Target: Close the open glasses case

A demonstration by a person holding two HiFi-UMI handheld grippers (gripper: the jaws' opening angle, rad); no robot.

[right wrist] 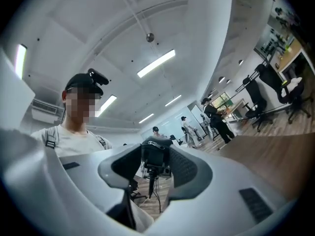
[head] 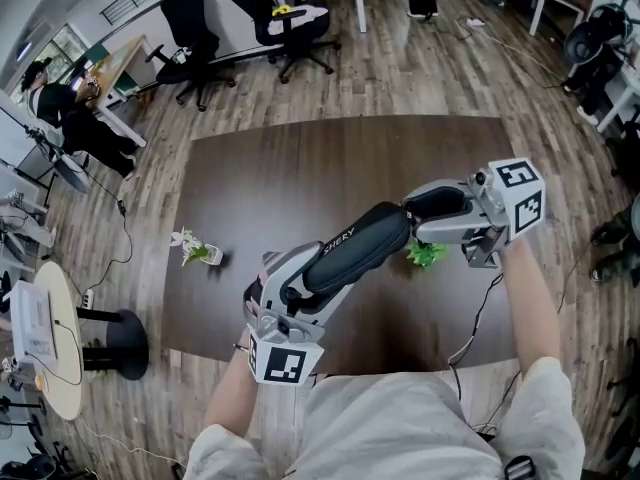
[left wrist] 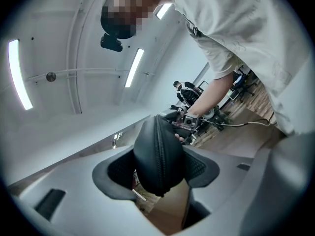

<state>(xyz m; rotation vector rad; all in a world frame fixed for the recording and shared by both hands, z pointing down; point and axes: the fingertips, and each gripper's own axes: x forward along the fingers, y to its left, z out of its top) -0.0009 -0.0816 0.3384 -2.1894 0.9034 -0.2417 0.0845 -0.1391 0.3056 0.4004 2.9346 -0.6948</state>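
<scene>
I hold a black glasses case [head: 360, 248] in the air over the dark table [head: 300, 168], slanting from lower left to upper right. Its two halves lie together along the zip seam. My left gripper [head: 295, 283] is shut on the case's lower end; in the left gripper view the case [left wrist: 157, 156] fills the gap between both pads. My right gripper [head: 425, 218] is at the upper end. In the right gripper view the case's tip [right wrist: 155, 154], with a thin pull hanging under it, sits between the jaws, which stand apart and do not clamp it.
A small green plant [head: 427, 255] lies on the table under the right gripper. A white flower in a small pot [head: 195, 248] stands near the table's left edge. Office chairs [head: 190, 28] and desks stand beyond the far edge.
</scene>
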